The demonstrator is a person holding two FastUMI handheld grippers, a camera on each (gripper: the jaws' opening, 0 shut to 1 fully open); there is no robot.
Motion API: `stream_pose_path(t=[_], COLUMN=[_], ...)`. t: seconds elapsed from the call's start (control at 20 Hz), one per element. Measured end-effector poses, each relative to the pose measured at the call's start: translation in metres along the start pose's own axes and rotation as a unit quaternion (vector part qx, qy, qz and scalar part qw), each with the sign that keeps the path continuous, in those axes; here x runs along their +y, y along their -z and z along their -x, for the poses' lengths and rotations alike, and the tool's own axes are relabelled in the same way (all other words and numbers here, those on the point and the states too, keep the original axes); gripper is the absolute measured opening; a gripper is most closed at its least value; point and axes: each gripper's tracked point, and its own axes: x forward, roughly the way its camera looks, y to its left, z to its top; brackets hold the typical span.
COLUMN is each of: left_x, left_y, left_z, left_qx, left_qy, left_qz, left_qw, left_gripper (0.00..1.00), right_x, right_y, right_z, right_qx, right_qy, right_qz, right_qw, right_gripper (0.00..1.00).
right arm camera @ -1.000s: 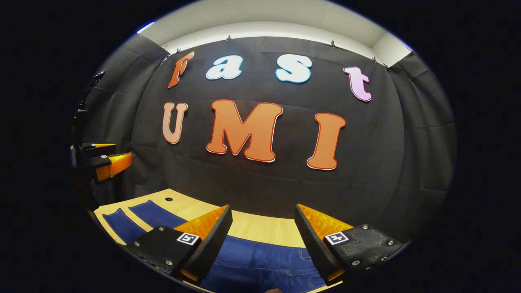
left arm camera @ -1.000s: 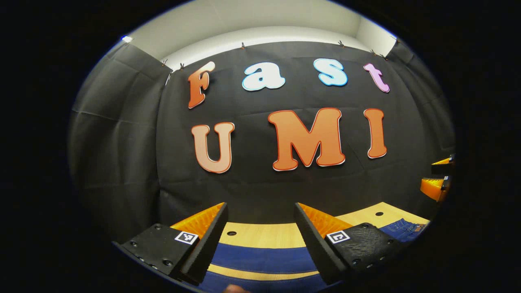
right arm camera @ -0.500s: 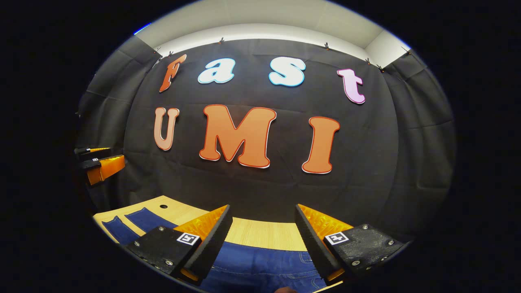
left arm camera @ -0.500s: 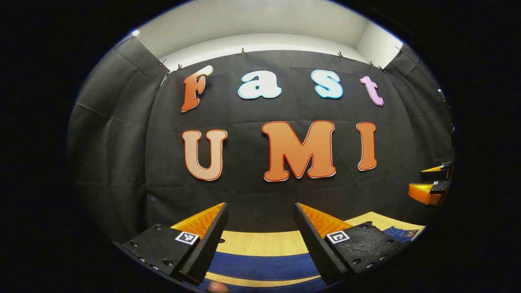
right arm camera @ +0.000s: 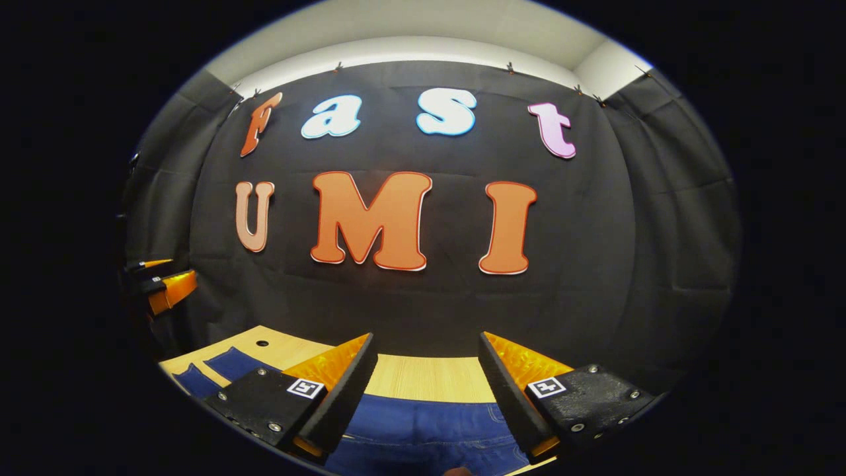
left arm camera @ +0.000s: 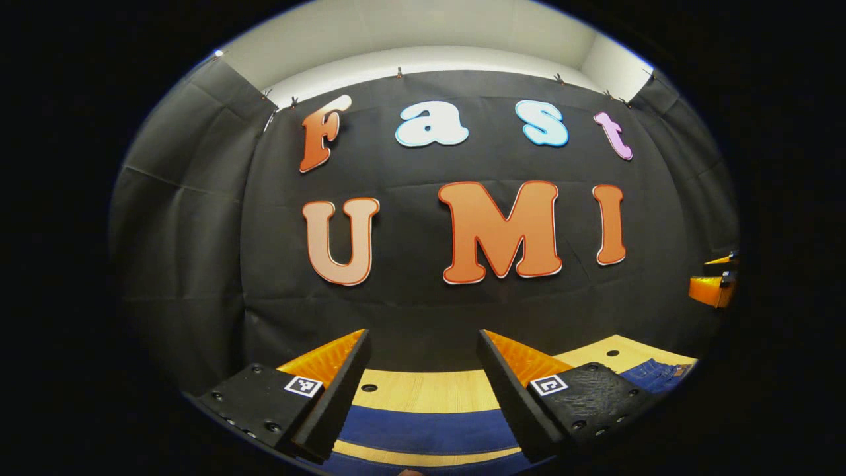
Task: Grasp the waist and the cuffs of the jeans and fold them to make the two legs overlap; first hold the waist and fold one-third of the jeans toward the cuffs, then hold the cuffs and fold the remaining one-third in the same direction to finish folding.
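Blue denim jeans (left arm camera: 429, 431) are lying flat on the pale wooden worktop (left arm camera: 423, 390), legs stretching leftward and waist (right arm camera: 429, 433) rightward. Above the legs, the left claw (left arm camera: 423, 370) is hovering with its fingers spread, gripping nothing. Above the waist, the right claw (right arm camera: 426, 373) is hovering likewise, fingers spread and holding nothing.

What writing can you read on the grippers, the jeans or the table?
No words or numbers can be read.
On the left gripper: square marker tags, a pattern, no words.
On the right gripper: likewise.
On the jeans and the table: no writing that I can make out.
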Motion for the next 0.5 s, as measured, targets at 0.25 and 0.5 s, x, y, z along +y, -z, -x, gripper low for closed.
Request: stream_pose_path(t=[0.25,0.5], left_x=[0.017,0.045], left_y=[0.017,0.057], left_z=[-0.004,-0.001], left_qx=[0.027,0.089], left_qy=[-0.004,-0.019], left_qz=[-0.001,0.019], left_qw=[1.000,0.996], left_gripper=[0.98,0.99], right_x=[-0.026,-0.033], right_y=[0.008,0.050], right_z=[-0.007,-0.016], right_qx=[0.011,0.079], right_qy=[0.032,0.021], right_qz=[0.022,-0.001], right_qw=[0.999,0.997], right_gripper=[0.96,0.96])
